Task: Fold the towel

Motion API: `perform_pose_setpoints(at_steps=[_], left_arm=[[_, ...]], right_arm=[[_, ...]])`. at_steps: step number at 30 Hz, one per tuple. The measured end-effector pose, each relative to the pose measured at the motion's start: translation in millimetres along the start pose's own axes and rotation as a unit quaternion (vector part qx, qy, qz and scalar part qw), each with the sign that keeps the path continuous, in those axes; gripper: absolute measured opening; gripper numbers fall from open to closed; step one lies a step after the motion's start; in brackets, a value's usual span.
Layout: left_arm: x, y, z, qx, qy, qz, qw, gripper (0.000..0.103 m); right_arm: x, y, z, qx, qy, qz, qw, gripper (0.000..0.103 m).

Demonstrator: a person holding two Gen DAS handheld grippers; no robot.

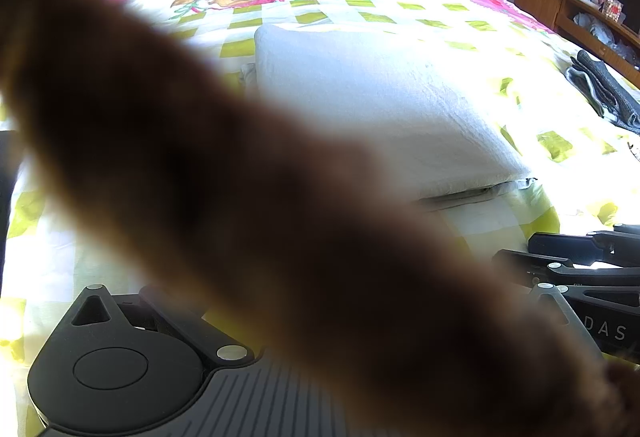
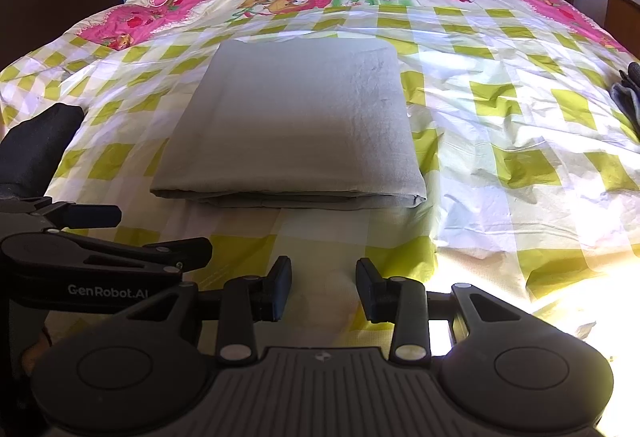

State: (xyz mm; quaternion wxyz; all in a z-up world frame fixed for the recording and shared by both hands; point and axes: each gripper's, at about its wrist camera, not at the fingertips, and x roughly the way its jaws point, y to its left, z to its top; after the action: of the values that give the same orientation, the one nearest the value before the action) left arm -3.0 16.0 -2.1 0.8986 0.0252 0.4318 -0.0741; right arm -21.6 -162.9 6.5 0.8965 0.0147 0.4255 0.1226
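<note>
**Inspector A:** We begin with what is obscured. In the left wrist view a large brown blur (image 1: 256, 173) crosses the frame from upper left to lower right, very close to the lens; we take it for a finger or part of a hand, but it is too soft to confirm. It hides the left gripper's fingers entirely, so we cannot tell how its jaws stand.

**Inspector B:** Agreed. In the right wrist view we see only the left gripper (image 2: 100, 257) side-on at the left edge, and its fingertips do not read clearly there either. The right gripper (image 2: 323, 289) is plain: jaws parted, nothing between them, resting low over the bed (image 2: 500, 141) at its near edge.

**Inspector A:** The towel (image 2: 292, 121)?

**Inspector B:** We find it folded into a neat pale grey-green rectangle, lying flat mid-bed, just beyond the right gripper. Stacked layers show along its near edge; the top is smooth with faint creases. A dark grey cloth (image 2: 628, 93) lies at the bed's right edge, cut off by the frame.
</note>
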Motion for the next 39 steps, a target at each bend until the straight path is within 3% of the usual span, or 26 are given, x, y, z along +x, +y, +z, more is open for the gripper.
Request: perform_pose_setpoints(at_steps=[39], left_arm=[[-1.8, 1.2, 1.0, -0.003, -0.001, -0.001, 1.0000, 0.103]], right_arm=[[-0.5, 1.2, 0.0, 0.000, 0.000, -0.001, 1.000, 0.049]])
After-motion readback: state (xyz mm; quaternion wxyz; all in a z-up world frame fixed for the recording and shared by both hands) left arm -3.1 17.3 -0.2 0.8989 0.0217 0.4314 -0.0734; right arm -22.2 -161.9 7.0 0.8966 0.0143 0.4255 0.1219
